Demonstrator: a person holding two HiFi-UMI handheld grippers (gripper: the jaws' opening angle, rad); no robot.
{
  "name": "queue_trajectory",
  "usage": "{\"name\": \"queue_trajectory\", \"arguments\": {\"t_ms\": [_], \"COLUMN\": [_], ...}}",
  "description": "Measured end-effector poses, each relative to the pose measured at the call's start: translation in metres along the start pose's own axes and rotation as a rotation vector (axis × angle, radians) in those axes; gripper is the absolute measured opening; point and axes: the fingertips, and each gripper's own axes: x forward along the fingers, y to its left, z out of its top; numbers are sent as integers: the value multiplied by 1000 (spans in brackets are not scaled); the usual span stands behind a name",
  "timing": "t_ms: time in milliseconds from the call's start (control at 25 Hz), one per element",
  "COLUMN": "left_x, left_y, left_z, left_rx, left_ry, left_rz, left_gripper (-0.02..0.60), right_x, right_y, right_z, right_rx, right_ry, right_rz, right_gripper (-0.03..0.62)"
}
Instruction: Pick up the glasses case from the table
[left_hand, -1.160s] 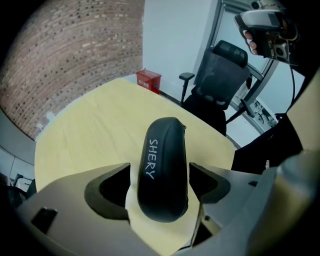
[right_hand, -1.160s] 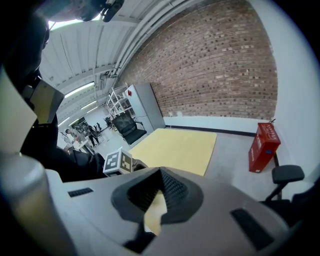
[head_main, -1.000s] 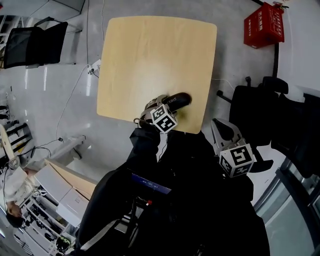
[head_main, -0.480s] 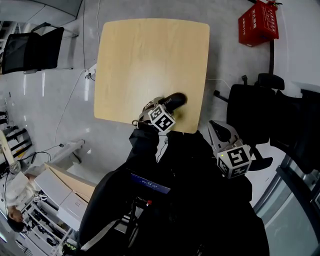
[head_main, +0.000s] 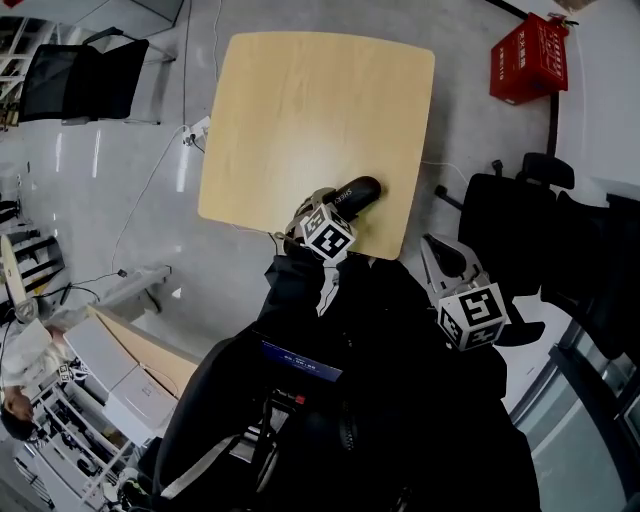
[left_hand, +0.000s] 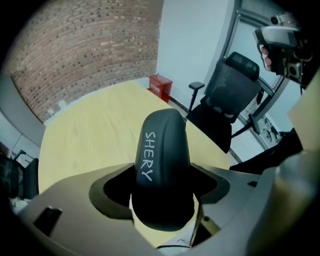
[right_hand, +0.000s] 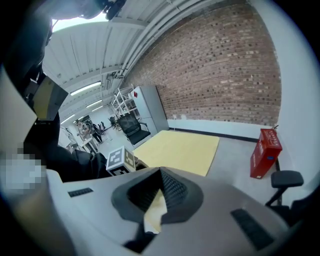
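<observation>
The glasses case (head_main: 358, 192) is black and oblong with white lettering. It lies over the near right part of the pale wooden table (head_main: 300, 110). My left gripper (head_main: 325, 207) is shut on its near end. In the left gripper view the case (left_hand: 162, 150) fills the gap between the two jaws of the left gripper (left_hand: 164, 176) and points away over the table (left_hand: 85, 135). I cannot tell whether the case touches the tabletop. My right gripper (head_main: 434, 247) hangs off the table's right corner, above the floor. In its own view the right gripper (right_hand: 159, 187) is shut and holds nothing.
A black office chair (head_main: 510, 225) stands right of the table, close to my right gripper. A red box (head_main: 528, 55) sits on the floor at the far right. Another black chair (head_main: 85, 85) is at the far left. A cable (head_main: 150, 180) runs across the floor on the left.
The head view has swayed a little. The left gripper stays shut on the case at the same spot near the table's edge. The right gripper has hardly moved.
</observation>
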Motion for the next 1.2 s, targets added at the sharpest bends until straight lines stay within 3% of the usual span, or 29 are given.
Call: {"name": "queue_trajectory", "arguments": {"t_ms": [160, 480, 880, 1200], "left_x": [-29, -104, -228, -315], "left_y": [8, 19, 25, 38], "left_z": [17, 53, 97, 106], "left_rx": [-90, -78, -178, -244], "left_ry": [-112, -305, -647, -823], "left_rz": [51, 209, 357, 530], "left_gripper": [348, 347, 347, 347], "right_x": [-3, -4, -17, -26], "right_y": [10, 32, 55, 77], "right_z": [6, 29, 74, 125], "right_rx": [-23, -77, -156, -206], "right_ry": [-18, -80, -193, -358], "right_rz": [22, 56, 79, 63], "right_gripper": [5, 5, 5, 5]}}
